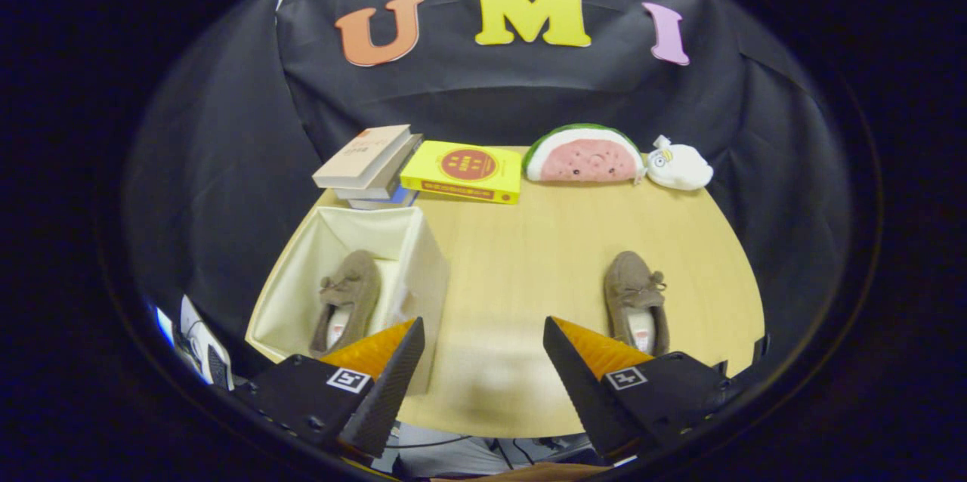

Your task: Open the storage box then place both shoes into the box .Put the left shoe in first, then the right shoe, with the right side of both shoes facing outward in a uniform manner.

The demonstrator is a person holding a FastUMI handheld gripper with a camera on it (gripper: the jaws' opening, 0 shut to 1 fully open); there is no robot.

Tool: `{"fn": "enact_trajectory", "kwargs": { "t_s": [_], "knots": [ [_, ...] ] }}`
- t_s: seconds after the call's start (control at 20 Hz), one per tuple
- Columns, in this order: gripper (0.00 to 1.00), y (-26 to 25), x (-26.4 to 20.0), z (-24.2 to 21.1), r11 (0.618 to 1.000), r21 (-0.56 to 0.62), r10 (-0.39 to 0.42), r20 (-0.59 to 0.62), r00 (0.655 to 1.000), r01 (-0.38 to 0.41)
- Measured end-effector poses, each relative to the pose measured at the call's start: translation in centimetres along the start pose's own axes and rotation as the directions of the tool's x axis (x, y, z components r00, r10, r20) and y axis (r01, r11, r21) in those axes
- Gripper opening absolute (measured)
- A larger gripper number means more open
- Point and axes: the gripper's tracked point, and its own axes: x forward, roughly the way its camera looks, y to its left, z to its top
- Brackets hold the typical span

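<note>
Gripper: the gripper (483,361) has its fingers wide apart and holds nothing; only bare table (529,255) lies between them.
Storage box: the box (427,270) is open, standing left of the fingers, just beyond the left one.
First shoe: one brown shoe (347,301) lies already inside the box, toe away from the camera.
Second shoe: the other shoe (633,297) rests on the table, just beyond the right finger.
Step, as I judge: fetch the second shoe.
Risk: the soft shoe can twist in the grip, so its right side faces wrongly.
Risk: the fabric wall can fold if the shoe pushes on it.
Background: books (374,165), a watermelon cushion (583,155), well apart.
</note>
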Motion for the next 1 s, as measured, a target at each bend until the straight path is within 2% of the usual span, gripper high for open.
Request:
{"fn": "enact_trajectory", "kwargs": {
  "t_s": [0.5, 0.75, 0.8, 1.0],
  "knots": [
    [0.97, -16.3, 4.7, -3.2, 0.989, 0.131, -0.05, -0.108, 0.993, 0.064],
    [0.96, -21.6, 9.0, -5.6, 0.986, 0.124, -0.086, -0.218, 0.972, 0.115],
    [0.94, -22.3, 9.8, -6.0, 0.986, 0.113, -0.092, -0.244, 0.965, 0.123],
    [0.74, -23.4, 12.3, -7.2, 0.989, 0.067, -0.105, -0.312, 0.944, 0.132]
  ]
}}
